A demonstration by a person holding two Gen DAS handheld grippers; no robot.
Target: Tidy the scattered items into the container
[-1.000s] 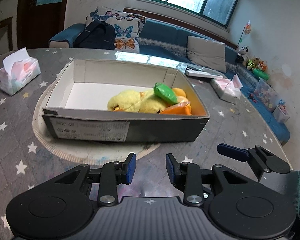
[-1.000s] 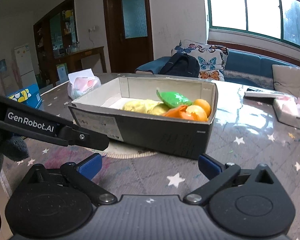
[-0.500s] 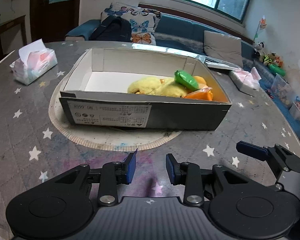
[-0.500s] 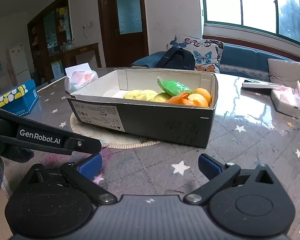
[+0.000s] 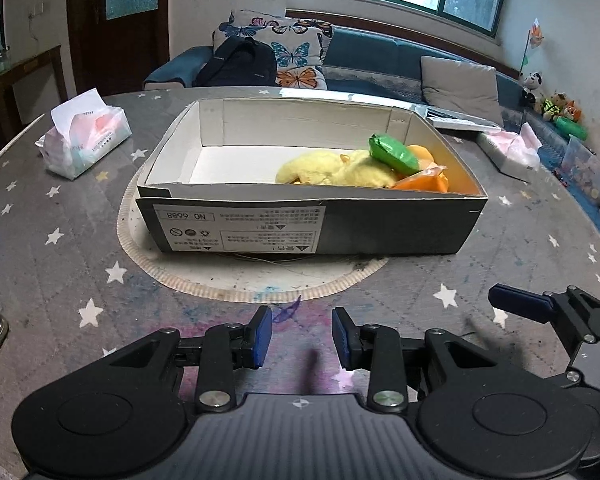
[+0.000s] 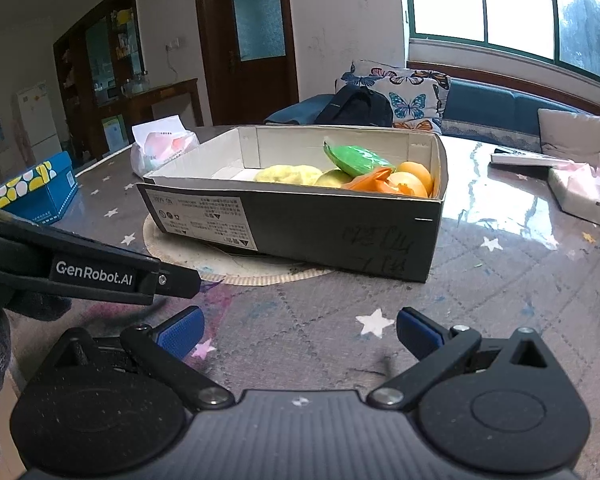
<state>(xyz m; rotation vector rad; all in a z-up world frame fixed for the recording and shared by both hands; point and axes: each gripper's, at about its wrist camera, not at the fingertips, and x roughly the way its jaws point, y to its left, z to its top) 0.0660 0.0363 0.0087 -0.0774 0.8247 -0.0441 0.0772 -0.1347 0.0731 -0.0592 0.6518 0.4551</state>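
With both grippers drawn back at six o'clock, the narrowly parted left gripper [image 5: 299, 338] and wide-spread right gripper [image 6: 299, 330] hold nothing; the black-sided white-lined cardboard box [image 5: 396, 220] looks filled.

The white label [image 5: 240, 232] on the near wall of the dark cardboard box [image 5: 400, 228] reads upside down in the left wrist view: "NO 6688", turned over, beside small round symbols and warning triangles; its fine print is too small to read. In the right wrist view, "GenRobot.AI" stands in white letters on the black side of the left tongs [image 6: 94, 274]. Handwritten dark marks on the box's end wall [image 6: 376, 244] are illegible.
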